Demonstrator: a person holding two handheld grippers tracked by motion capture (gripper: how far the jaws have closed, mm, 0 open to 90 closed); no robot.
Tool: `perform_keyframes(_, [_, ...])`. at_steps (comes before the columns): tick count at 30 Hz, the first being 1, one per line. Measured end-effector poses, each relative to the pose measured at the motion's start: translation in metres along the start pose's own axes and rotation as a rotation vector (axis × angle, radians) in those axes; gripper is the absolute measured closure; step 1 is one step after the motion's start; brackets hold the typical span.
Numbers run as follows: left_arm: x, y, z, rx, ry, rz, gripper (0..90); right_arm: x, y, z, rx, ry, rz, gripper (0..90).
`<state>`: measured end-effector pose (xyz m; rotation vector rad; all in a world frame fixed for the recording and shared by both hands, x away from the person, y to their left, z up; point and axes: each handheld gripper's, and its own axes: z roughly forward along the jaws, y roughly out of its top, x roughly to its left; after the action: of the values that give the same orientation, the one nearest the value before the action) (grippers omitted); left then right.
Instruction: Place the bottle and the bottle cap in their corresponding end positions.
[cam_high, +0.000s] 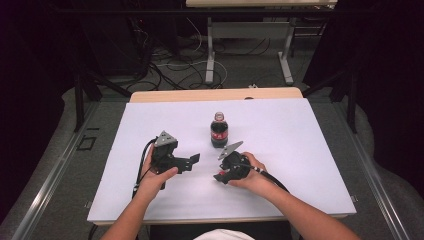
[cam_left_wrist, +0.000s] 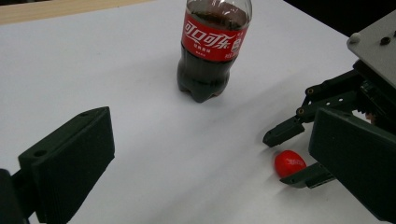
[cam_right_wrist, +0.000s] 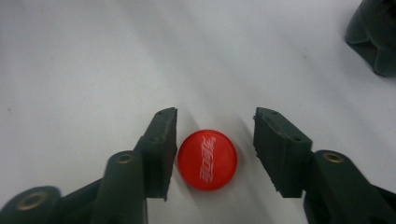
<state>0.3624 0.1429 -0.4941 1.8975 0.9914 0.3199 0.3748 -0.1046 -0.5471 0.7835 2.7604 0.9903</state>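
Red cap between open right gripper jaws.

Bright even overhead light, soft shadows

The setting is a laboratory or recording workspace, not a home. A light wooden desk is covered by a plain white sheet, which gives a uniform working surface. Black curtains enclose both sides and shut out the surroundings. Behind the desk, loose black and white cables lie tangled on a grey floor. A second table with a white metal frame stands farther back. Dark metal struts rise beside the desk; they probably belong to a rig frame, though the dim light leaves this uncertain. Metal rails run along the floor on both sides.
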Motion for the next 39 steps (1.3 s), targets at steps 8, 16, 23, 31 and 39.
perform_keyframes(8, [0.007,-0.002,-0.004,0.011,0.020,-0.004,0.6,-0.004,0.004,-0.020,-0.076,-0.009,-0.003,38.2])
perform_keyframes(16, [0.015,-0.005,-0.009,0.016,0.039,-0.019,0.6,-0.017,-0.004,-0.051,-0.157,-0.072,0.046,35.7])
perform_keyframes(23, [0.021,-0.008,-0.014,0.010,0.051,-0.025,0.6,-0.036,-0.015,-0.076,-0.216,-0.166,0.143,22.0])
perform_keyframes(31, [0.031,-0.013,-0.022,0.007,0.071,-0.050,0.6,-0.057,-0.035,-0.098,-0.239,-0.320,0.266,12.6])
perform_keyframes(39, [0.045,-0.018,-0.028,-0.016,0.082,-0.104,0.6,-0.075,-0.057,-0.107,-0.221,-0.392,0.382,0.0])
